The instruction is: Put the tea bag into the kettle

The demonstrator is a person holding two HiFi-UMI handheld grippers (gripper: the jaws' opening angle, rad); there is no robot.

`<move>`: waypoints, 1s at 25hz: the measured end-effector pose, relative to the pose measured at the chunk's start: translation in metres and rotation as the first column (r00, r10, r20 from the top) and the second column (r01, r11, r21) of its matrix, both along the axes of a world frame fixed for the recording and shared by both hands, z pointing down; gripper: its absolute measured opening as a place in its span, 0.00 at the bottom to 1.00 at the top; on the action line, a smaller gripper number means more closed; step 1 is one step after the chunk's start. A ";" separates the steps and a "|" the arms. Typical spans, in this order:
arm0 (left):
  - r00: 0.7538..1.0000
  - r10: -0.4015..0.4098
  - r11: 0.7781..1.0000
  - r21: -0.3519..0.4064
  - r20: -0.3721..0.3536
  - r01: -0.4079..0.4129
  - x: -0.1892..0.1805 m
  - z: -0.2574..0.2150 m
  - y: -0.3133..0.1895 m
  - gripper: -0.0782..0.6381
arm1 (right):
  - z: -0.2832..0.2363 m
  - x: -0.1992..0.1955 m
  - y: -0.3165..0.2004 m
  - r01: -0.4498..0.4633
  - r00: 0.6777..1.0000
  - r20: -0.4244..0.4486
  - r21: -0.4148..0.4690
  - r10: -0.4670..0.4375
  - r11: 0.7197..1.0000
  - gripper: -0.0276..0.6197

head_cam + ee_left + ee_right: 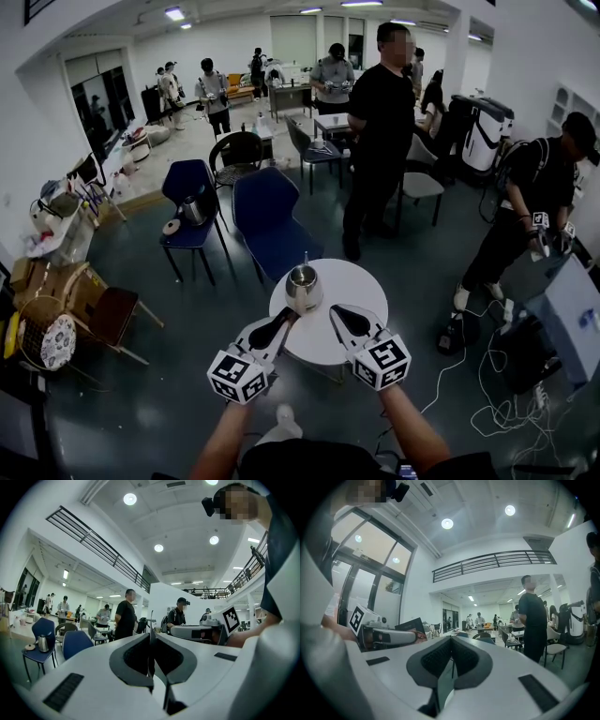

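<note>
Left gripper (292, 315): jaws pressed together, tips hovering just left of the kettle. Its own view shows a hair-thin dark line rising off the tips. It could be a string or something behind them, and I can't call it.
Kettle (303, 288): steel and upright, on the far-left part of the round white table (361, 281), between the two grippers and a little beyond their tips.
Tea bag: not to be found in any view, neither on the tabletop nor plainly in either grip.
Right gripper (334, 312): jaws closed tight as well, nothing between the pads, tips just right of the kettle.
Risk, left: if that sliver is the bag's string, so slight a pinch could slip and drop the bag short of the kettle's mouth.
Risk, right: both tips crowd the kettle, so one careless nudge could shove it toward the table's far edge.
</note>
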State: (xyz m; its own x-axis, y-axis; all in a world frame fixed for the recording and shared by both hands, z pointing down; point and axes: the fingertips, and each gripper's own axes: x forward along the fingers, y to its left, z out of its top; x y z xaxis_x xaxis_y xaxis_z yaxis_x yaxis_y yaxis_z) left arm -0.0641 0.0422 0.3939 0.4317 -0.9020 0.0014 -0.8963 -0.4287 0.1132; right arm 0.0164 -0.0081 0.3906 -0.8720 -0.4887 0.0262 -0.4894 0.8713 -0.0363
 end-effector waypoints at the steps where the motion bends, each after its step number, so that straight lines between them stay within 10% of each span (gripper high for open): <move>1: 1.000 0.003 1.000 -0.001 -0.001 -0.003 -0.005 0.000 -0.006 0.14 | 0.000 -0.004 -0.006 -0.003 1.000 -0.001 -0.001 0.003 1.000 0.07; 25: 0.997 0.056 0.998 -0.029 -0.051 -0.057 -0.115 0.007 -0.109 0.14 | -0.001 -0.111 -0.106 -0.057 0.998 -0.038 -0.021 0.056 0.998 0.07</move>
State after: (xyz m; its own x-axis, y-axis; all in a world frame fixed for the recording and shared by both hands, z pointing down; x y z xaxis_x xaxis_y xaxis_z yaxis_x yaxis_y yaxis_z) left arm -0.1795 -0.0668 0.4011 0.4822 -0.8761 0.0054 -0.8637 -0.4743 0.1706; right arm -0.0949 -0.1143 0.3894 -0.8413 -0.5360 0.0693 -0.5391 0.8415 -0.0361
